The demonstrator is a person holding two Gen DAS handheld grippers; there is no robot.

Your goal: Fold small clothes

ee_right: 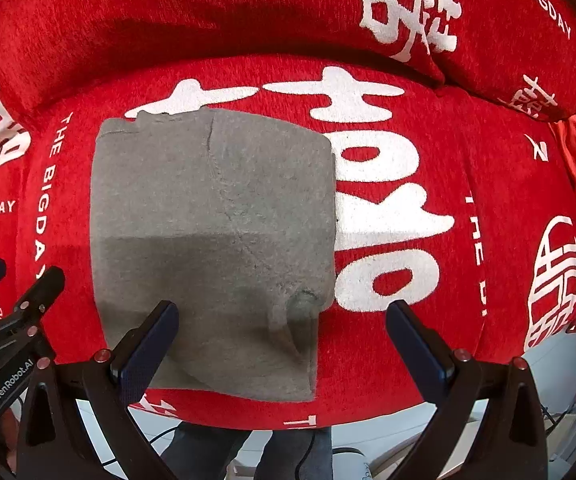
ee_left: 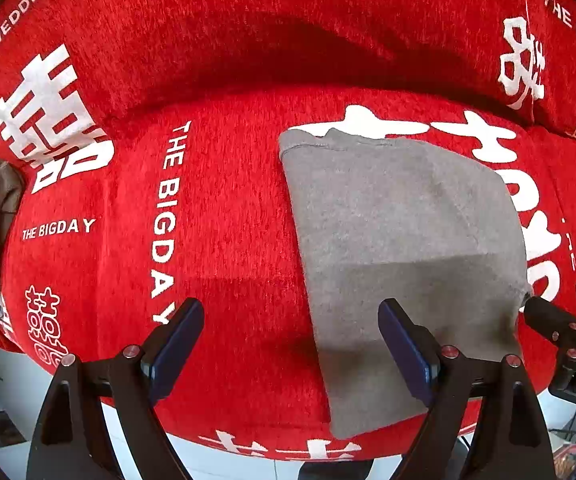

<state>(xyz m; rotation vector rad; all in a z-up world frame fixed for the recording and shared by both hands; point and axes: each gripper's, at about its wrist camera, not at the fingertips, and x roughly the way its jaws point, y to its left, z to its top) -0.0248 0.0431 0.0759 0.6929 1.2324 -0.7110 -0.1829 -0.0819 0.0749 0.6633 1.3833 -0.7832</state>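
Left claw: black plastic frame, two angled arms w/ dark navy textured pads, silver-red screws at the joints. Right claw: same build, black arms, navy pads, round screw heads. White "GenRobot.AI" lettering on the left claw's body, seen from right wrist cam.

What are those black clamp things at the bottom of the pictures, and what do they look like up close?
They are the person's tools. Each hand-held gripper, left and right, has a black plastic frame with triangular cut-outs, reddish metal rivets and two dark blue textured fingers. White lettering on the left one's side reads "GenRobot.AI" in the right wrist view.
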